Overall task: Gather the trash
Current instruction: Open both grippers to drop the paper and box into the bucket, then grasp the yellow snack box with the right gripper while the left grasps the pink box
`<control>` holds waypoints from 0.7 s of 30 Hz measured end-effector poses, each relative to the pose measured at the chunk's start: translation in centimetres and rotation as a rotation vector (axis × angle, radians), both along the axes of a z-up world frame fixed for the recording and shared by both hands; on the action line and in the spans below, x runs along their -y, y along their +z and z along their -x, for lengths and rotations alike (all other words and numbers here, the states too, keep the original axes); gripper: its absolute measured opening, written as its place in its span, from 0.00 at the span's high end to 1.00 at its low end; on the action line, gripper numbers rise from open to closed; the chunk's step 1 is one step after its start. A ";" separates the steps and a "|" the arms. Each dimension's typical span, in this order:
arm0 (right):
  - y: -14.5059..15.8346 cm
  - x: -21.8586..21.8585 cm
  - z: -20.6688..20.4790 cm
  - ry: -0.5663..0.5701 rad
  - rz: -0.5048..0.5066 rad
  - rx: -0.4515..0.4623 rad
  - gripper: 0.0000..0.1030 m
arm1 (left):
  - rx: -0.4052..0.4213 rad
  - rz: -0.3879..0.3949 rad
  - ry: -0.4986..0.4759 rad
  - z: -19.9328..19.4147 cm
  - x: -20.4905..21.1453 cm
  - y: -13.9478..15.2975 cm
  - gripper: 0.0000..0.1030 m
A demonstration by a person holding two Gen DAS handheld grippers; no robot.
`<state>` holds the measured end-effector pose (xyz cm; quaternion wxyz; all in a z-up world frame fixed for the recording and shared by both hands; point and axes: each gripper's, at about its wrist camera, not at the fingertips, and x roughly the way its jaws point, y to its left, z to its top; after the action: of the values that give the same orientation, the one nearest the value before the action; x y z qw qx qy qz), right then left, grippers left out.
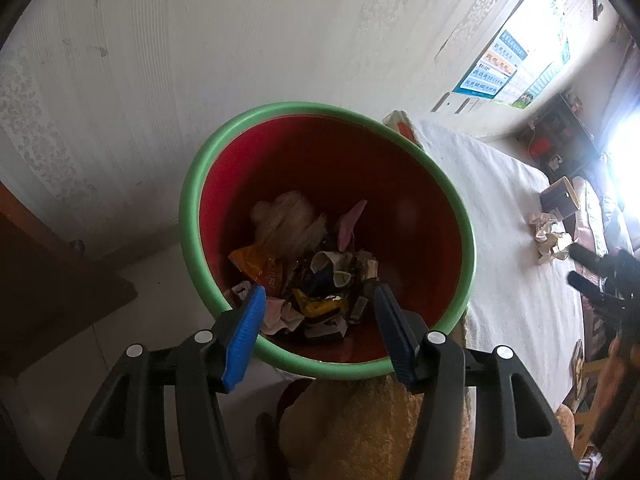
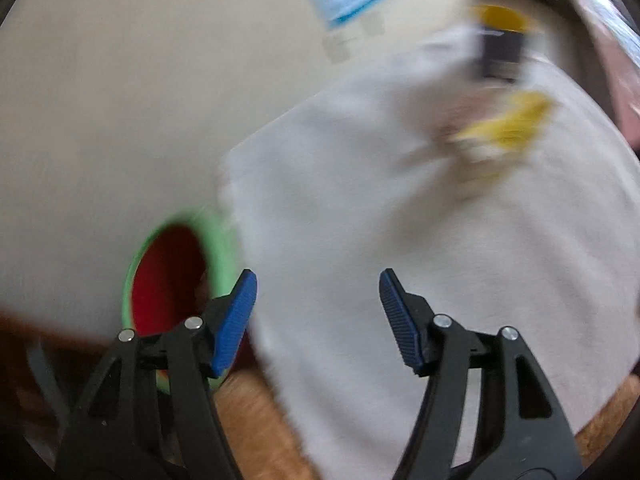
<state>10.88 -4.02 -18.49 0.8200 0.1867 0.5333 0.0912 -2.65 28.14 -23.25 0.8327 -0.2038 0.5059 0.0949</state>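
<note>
Centre of left wrist view: red bin w/ green rim holding wrappers & paper scraps; left tool spread apart above it, empty; crumpled paper far right on white-cloth surface, beside dark box; right tool apart, empty, over cloth; right view blurred; bin lower left.

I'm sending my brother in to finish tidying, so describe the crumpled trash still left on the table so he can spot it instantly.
Find the table under the white cloth, beside the green-rimmed red bin. Near its far end stands a dark box. The crumpled paper wad lies right beside it: pale, wrinkled and shapeless, unlike the box's straight edges.
</note>
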 end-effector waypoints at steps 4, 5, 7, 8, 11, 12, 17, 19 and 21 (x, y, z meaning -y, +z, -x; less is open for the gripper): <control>-0.7 7.1 -2.9 -0.212 0.090 0.007 0.35 | 0.006 -0.024 0.014 0.0 0.2 0.6 0.47; -1.0 8.1 -3.6 -0.238 0.101 -0.003 0.35 | 0.009 -0.026 0.014 0.0 0.3 0.9 0.47; -1.9 10.2 -5.0 -0.287 0.109 -0.029 0.34 | 0.009 -0.036 0.010 0.0 0.6 1.2 0.47; -2.2 10.9 -5.8 -0.306 0.102 -0.044 0.32 | 0.007 -0.041 0.006 0.1 0.8 1.4 0.47; -4.0 11.9 -8.1 -0.354 0.032 -0.110 0.29 | -0.004 -0.060 -0.009 0.2 1.4 1.7 0.47; -4.7 12.4 -8.4 -0.375 0.007 -0.125 0.29 | -0.011 -0.067 -0.014 0.3 1.6 1.8 0.47; -7.7 12.0 -10.2 -0.329 -0.038 -0.241 0.31 | -0.011 -0.095 -0.046 -0.1 3.1 2.8 0.47; -8.0 12.4 -10.1 -0.322 -0.080 -0.227 0.54 | -0.004 -0.105 -0.069 -0.5 4.0 3.3 0.47; -7.7 12.7 -9.6 -0.286 -0.159 -0.198 0.78 | 0.002 -0.115 -0.099 -1.0 5.2 3.6 0.47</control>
<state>20.50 -16.76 -26.20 0.7509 0.3326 0.5705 -0.0031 -1.69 22.91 -19.60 0.8473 -0.1305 0.5081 0.0823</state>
